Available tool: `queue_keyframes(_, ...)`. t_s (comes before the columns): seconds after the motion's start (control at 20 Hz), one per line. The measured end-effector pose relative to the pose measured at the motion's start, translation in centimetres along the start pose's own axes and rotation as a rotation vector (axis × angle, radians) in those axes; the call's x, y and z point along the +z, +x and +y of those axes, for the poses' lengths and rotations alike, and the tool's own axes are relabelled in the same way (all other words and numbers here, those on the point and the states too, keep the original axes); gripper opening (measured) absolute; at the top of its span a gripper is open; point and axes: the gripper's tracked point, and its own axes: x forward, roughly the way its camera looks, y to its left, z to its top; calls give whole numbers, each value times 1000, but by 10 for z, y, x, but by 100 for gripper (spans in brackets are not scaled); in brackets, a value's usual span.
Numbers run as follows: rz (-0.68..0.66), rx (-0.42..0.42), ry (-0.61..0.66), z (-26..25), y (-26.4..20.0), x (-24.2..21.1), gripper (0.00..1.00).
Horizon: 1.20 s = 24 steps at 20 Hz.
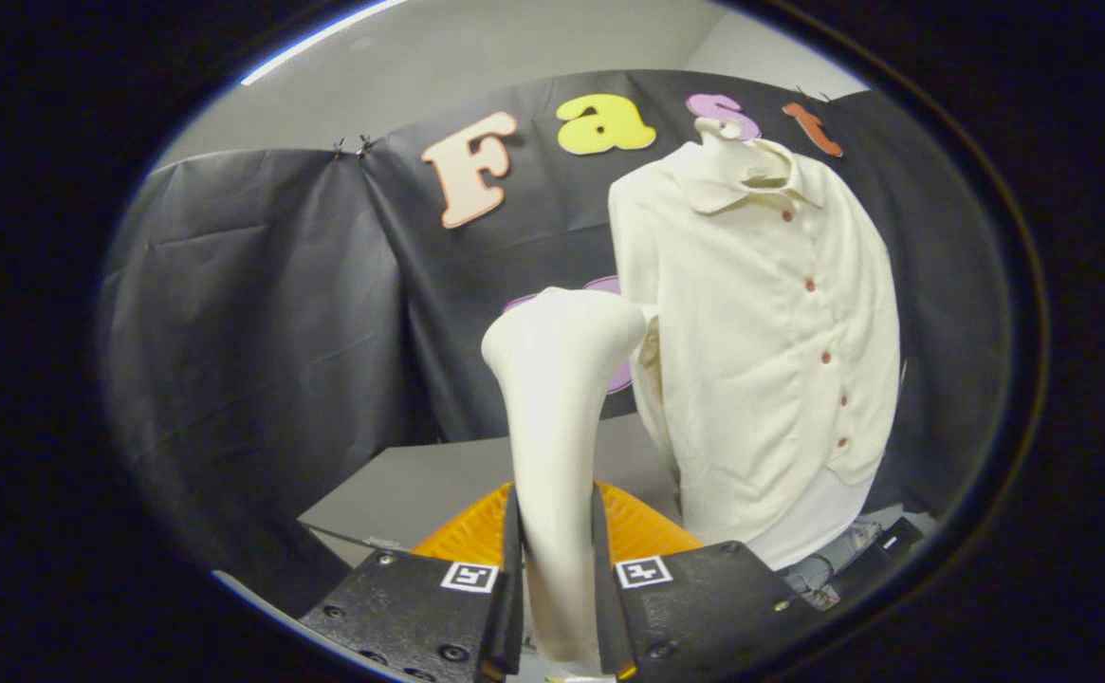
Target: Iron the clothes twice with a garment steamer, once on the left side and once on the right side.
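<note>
Gripper view, single frame. Far left: black cloth booth wall [258,313], hanging in loose folds and pinned at its top edge by small clips, with a pale wall and ceiling above it. Lower left of centre: a grey worktop [419,484] runs back to the foot of the cloth. Centre: the gripper [558,593] has its jaws closed on the handle of the garment steamer [557,398], one finger pressing each side of the handle; each finger block carries a square black-and-white marker on its upper face. The steamer is white, stands roughly upright between the fingers and widens at the top into a broad head that points toward the right, its right edge touching or just short of the garment; contact cannot be confirmed. An orange ribbed object [628,526] sits just beyond the fingers, behind the steamer's handle; cannot tell what it is. Right of centre: a cream collared shirt [770,351] is dressed on a white mannequin torso [813,531], buttoned up the front with a row of small reddish buttons, the white torso showing below the hem. Lower right, at the foot of the torso: some dark and grey items, too blurred to identify.
</note>
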Motion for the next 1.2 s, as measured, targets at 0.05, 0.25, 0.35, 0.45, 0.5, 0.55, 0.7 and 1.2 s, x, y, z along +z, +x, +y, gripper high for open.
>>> queue_keyframes(0.05,-18,-12,-5,-14,0,11,31)
queue_keyframes(0.25,-115,-66,5,-71,3,59,31)
queue_keyframes(0.35,-172,-108,8,-103,5,85,31)
queue_keyframes(0.45,-220,-158,6,-132,9,110,31)
queue_keyframes(0.5,-219,-172,2,-142,16,118,31)
queue_keyframes(0.55,-201,-173,-4,-150,26,121,31)
queue_keyframes(0.7,-152,-150,-7,-161,57,121,31)
queue_keyframes(1.2,-96,-84,93,-165,91,85,31)
